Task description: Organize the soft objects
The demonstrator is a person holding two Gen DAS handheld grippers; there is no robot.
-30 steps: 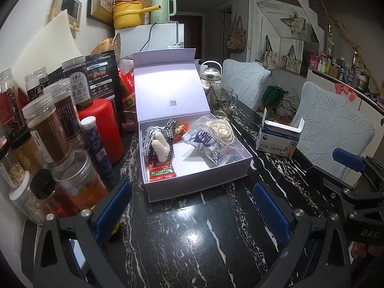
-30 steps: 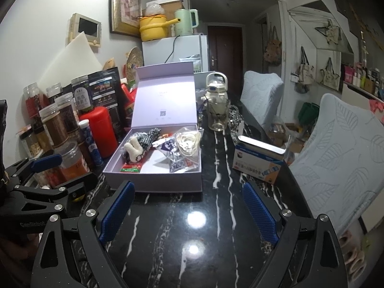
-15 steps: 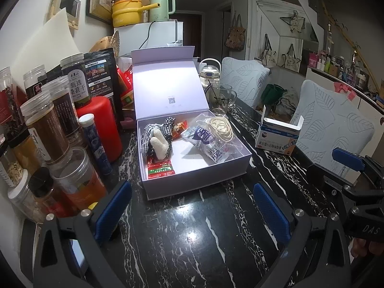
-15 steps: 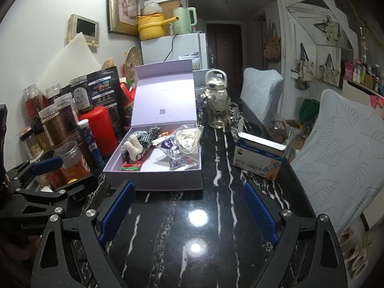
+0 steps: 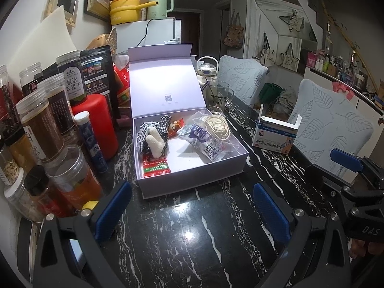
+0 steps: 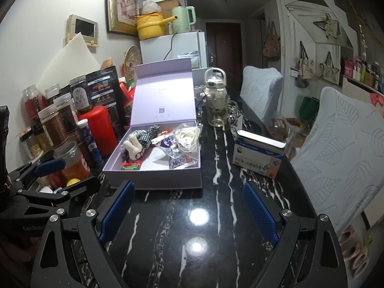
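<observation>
Marble table (image 5: 172, 240): clear packet (image 5: 208, 141) reads "GOKU"; right gripper (image 5: 348, 160) marked "DAS".

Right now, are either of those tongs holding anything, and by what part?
Nothing is held. The left tongs and the right tongs both hang open over the bare table, short of the box.

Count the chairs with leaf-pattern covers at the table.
2: near chair on the table's right side, far chair beyond it near the doorway. Others may be hidden off-frame.
</observation>
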